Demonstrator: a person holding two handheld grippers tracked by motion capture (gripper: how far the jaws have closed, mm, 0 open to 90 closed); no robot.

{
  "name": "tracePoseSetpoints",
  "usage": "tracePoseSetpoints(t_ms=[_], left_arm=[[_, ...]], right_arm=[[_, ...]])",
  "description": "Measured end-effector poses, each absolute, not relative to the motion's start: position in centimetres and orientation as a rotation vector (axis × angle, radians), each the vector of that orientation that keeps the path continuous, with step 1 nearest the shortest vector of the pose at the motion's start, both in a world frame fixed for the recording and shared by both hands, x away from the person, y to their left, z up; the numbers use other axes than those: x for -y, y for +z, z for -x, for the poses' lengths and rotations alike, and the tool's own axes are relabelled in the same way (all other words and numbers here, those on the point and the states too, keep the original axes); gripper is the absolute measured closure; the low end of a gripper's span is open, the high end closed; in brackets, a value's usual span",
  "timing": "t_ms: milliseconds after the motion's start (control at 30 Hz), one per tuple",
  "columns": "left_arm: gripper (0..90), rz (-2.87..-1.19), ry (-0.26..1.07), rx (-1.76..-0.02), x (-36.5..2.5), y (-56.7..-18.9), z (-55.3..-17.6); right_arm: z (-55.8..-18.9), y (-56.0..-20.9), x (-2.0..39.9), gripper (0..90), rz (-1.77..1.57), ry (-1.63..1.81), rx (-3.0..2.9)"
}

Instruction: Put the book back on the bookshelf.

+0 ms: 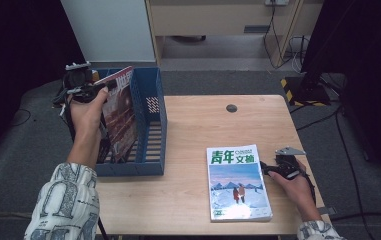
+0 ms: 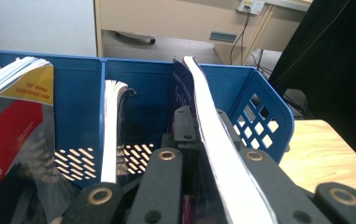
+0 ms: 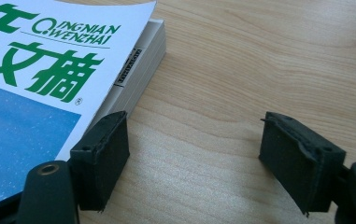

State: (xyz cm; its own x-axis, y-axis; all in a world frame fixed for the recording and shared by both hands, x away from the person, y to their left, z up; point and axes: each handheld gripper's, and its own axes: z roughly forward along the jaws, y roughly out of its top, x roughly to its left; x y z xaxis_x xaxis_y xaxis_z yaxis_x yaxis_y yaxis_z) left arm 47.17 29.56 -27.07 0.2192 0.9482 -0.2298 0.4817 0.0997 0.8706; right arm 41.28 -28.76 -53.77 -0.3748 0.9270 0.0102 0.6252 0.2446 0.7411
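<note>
Pinching a magazine (image 1: 120, 112) upright over the blue rack (image 1: 154, 112), left gripper (image 1: 98, 89) jaws; right gripper (image 1: 268, 169) jaws spread.

Office: wooden desk (image 1: 193, 200), blue file rack (image 1: 154, 107), grey carpet (image 1: 218, 80), floor cables (image 1: 283, 47).

Left gripper (image 1: 109, 86) above file rack (image 1: 155, 117), magazine (image 1: 120, 117) clamped between its jaws, lower end inside rack. Second magazine (image 2: 112, 126) upright in rack left of gripper, third (image 2: 17, 107) farther left. Right gripper (image 1: 264, 167) on table (image 1: 188, 130), stack of magazines (image 1: 238, 182) just beside its left jaw, other jaw over bare tabletop.
</note>
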Motion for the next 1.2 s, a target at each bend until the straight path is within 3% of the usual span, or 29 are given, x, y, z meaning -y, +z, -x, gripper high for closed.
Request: tracePoseSetpoints(t_ms=[1200], left_arm=[[83.6, -1.489, 0.683, -1.377, -28.6, -28.7, -46.7]], right_arm=[[-41.3, -53.8, 28.8, 24.1, -1.41, 0.935, -2.089]])
